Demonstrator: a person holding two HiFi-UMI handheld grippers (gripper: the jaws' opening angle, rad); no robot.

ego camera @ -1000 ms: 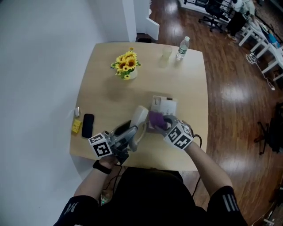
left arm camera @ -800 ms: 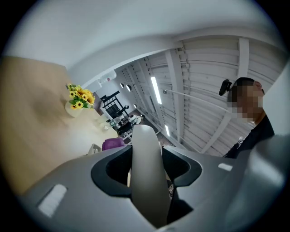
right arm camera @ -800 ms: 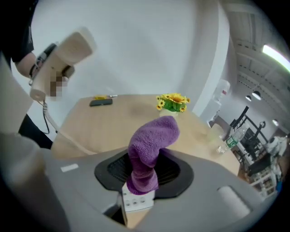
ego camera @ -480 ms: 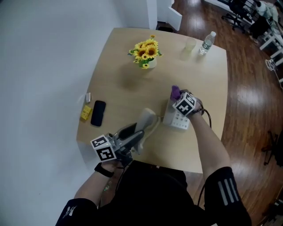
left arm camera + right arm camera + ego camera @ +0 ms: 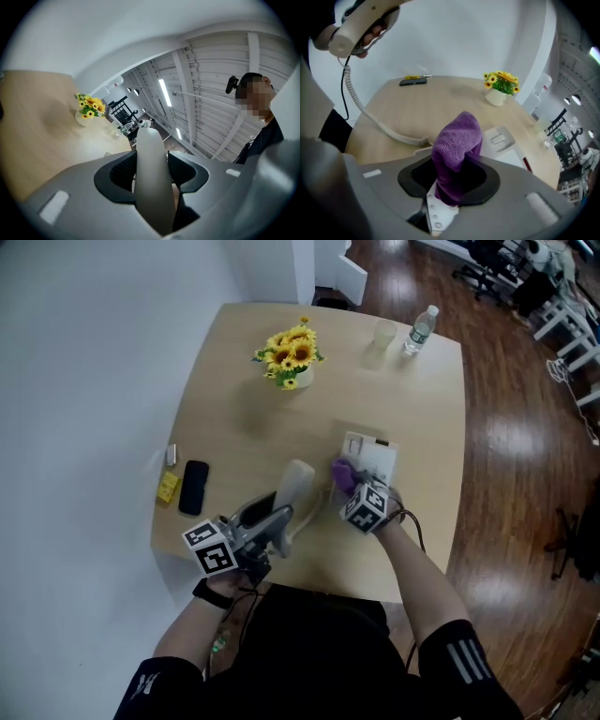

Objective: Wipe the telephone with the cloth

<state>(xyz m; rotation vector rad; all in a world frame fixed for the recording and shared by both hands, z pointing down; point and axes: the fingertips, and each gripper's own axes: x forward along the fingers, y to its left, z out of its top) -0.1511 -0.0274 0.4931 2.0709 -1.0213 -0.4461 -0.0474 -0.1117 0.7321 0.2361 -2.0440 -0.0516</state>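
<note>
My left gripper point(image 5: 272, 521) is shut on the white telephone handset point(image 5: 296, 486), held up off the table at the near left; in the left gripper view the handset point(image 5: 152, 178) fills the gap between the jaws. The telephone base point(image 5: 372, 460) lies on the table, joined to the handset by a coiled cord point(image 5: 370, 117). My right gripper point(image 5: 347, 488) is shut on a purple cloth point(image 5: 340, 472), which sits at the base's near left corner. In the right gripper view the cloth point(image 5: 457, 150) stands bunched over the base point(image 5: 501, 140).
A pot of sunflowers point(image 5: 289, 354) stands at the back of the wooden table point(image 5: 244, 427). A cup point(image 5: 384, 334) and a water bottle point(image 5: 419, 329) are at the far right corner. A black phone point(image 5: 194, 486) and a yellow item point(image 5: 168, 487) lie near the left edge.
The right gripper carried the cloth to the far end of the telephone base, then came back to its near left corner. The left gripper kept hold of the handset.
</note>
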